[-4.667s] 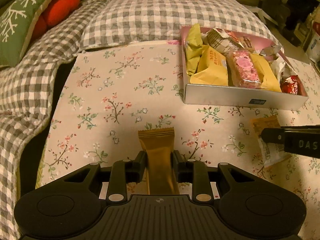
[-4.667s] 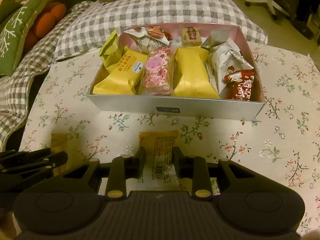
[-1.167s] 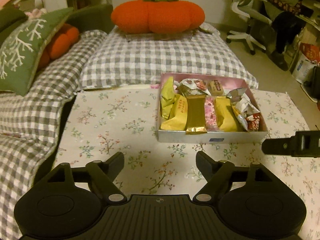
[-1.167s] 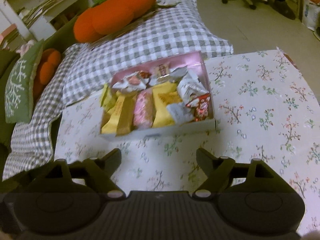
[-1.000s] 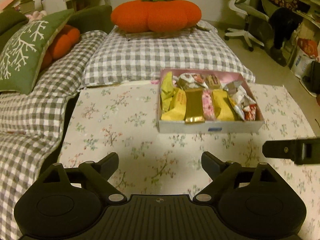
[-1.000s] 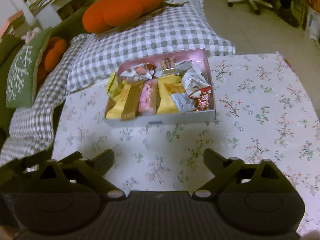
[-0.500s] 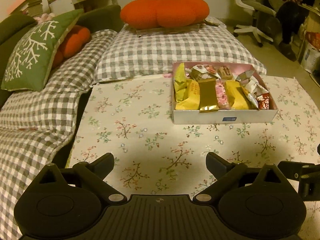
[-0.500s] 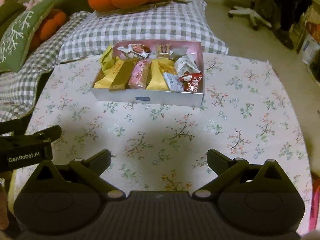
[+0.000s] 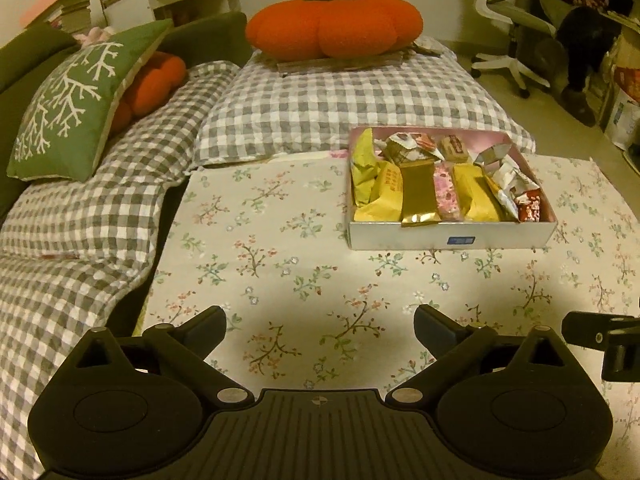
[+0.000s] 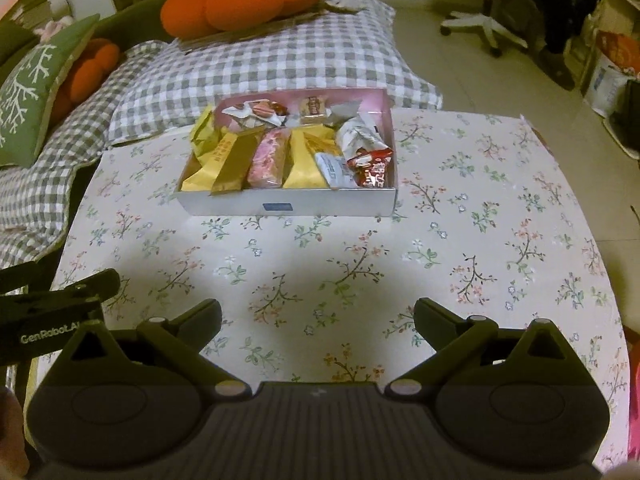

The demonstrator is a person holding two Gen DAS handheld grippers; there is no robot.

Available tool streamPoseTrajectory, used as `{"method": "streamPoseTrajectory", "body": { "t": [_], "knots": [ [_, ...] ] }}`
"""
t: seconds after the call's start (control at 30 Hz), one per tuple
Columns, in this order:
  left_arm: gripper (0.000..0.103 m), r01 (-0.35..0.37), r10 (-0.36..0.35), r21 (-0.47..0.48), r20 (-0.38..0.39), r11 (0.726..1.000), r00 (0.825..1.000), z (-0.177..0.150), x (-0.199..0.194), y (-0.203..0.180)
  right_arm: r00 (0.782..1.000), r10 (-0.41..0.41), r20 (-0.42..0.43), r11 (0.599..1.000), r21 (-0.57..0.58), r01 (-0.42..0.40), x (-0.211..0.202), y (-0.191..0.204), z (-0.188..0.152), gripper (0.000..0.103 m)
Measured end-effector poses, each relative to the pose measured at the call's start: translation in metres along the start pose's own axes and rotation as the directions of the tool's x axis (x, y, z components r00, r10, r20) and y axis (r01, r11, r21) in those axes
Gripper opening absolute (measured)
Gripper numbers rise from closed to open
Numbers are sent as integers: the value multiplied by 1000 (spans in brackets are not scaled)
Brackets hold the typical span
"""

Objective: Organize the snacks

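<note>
**Snacks boxed, both claws empty**

The snack box (image 9: 450,236) sits near the worktop's (image 9: 280,240) far edge, packets packed inside. The left claw (image 9: 319,322) and right claw (image 10: 318,316) hover apart above the near edge, holding nothing.

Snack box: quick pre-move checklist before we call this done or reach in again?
1. Left gripper empty, jaws wide apart: ok.
2. Right gripper empty, jaws wide apart: ok.
3. No loose snacks on the floral tablecloth in either view: ok.
4. Snack box flat on the cloth, inside the table edges: ok.
5. Gold packet fully inside the box: not ok, its near end overhangs the front wall.
6. White packet settled: cannot tell, it lies on top of others by the red packet.
</note>
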State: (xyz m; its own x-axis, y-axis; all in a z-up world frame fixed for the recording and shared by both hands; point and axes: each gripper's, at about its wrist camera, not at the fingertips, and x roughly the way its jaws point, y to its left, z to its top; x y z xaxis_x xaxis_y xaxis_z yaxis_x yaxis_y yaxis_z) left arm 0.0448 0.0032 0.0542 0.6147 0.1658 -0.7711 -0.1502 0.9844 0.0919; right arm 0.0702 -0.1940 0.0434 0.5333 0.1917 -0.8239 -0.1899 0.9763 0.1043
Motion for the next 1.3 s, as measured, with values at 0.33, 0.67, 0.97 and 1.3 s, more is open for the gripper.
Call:
{"method": "streamPoseTrajectory", "body": {
  "t": [0.33,0.67,0.97,1.3],
  "knots": [
    [102,27,-27,-11,32,1000,999,2,-3,-1,1000,3,28,1000,-15,-3,-2,4,-1,102],
    [103,67,-66,-28,31,997,997,2,-3,-1,999,-10,36,1000,-21,11,0,8,-2,102],
    [103,98,-97,-44,17,994,995,3,0,0,998,-27,61,1000,-3,27,-3,5,0,102],
    [103,93,-92,-44,27,995,995,2,-1,-1,996,-58,68,998,-12,59,-2,7,0,102]
  ]
}}
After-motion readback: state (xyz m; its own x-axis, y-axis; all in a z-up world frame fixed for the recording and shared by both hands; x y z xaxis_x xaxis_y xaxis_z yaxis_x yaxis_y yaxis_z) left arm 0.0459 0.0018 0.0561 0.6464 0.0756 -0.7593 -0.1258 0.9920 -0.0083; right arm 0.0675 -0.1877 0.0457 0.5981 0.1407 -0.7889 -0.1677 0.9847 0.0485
